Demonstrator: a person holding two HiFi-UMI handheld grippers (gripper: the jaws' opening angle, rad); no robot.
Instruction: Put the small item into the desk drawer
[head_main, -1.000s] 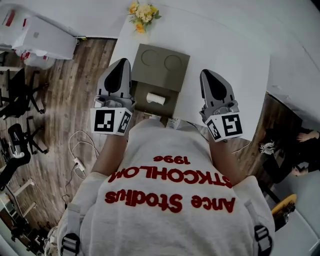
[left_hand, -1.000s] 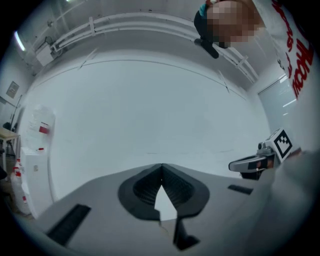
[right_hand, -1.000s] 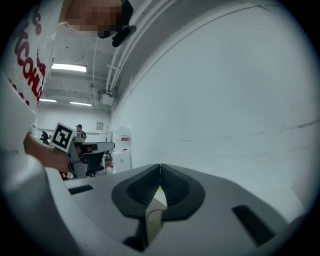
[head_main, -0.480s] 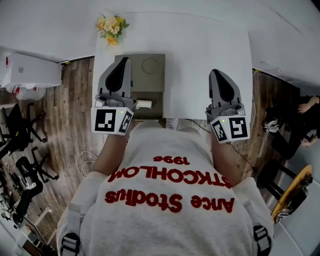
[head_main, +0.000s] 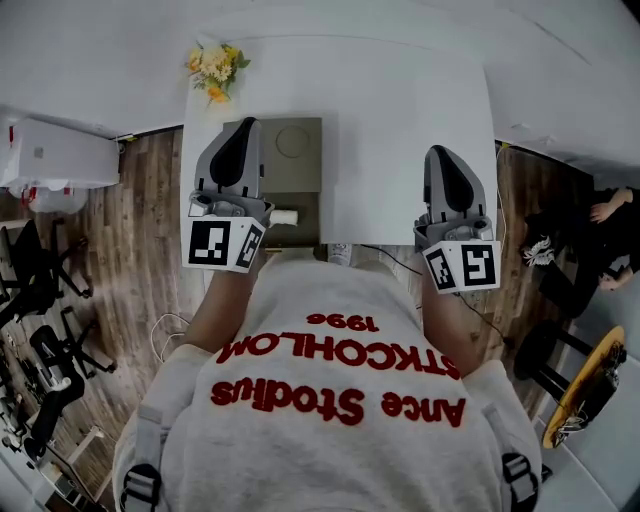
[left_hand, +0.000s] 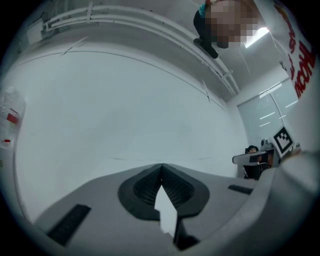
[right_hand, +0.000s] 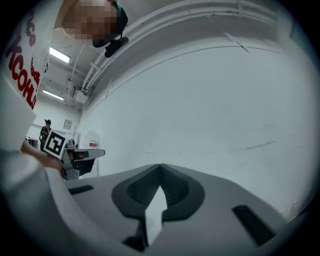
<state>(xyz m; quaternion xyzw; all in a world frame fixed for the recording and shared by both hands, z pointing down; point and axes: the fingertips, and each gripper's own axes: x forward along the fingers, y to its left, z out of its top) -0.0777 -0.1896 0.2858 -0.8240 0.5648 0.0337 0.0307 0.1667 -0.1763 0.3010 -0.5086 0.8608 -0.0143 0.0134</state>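
Note:
An olive-green drawer box (head_main: 300, 150) stands on the white desk (head_main: 410, 110), partly hidden behind my left gripper. Its drawer (head_main: 300, 228) is pulled out toward me, and a small white roll (head_main: 286, 215) lies inside it. My left gripper (head_main: 244, 124) is raised over the left side of the box, its jaws shut with nothing between them (left_hand: 161, 165). My right gripper (head_main: 441, 152) is held up over the desk's front right, also shut and holding nothing (right_hand: 160, 165). Both gripper views show only a white wall and ceiling.
A yellow flower bunch (head_main: 213, 68) sits at the desk's far left corner. Office chairs (head_main: 40, 270) and a white case (head_main: 60, 155) stand on the wood floor to the left. A person (head_main: 600, 225) sits to the right, near a cable (head_main: 400, 262).
The head view has swung, so the desk and drawer box now sit more squarely and further left. Both grippers stay raised and shut; the right one has drifted slightly right.

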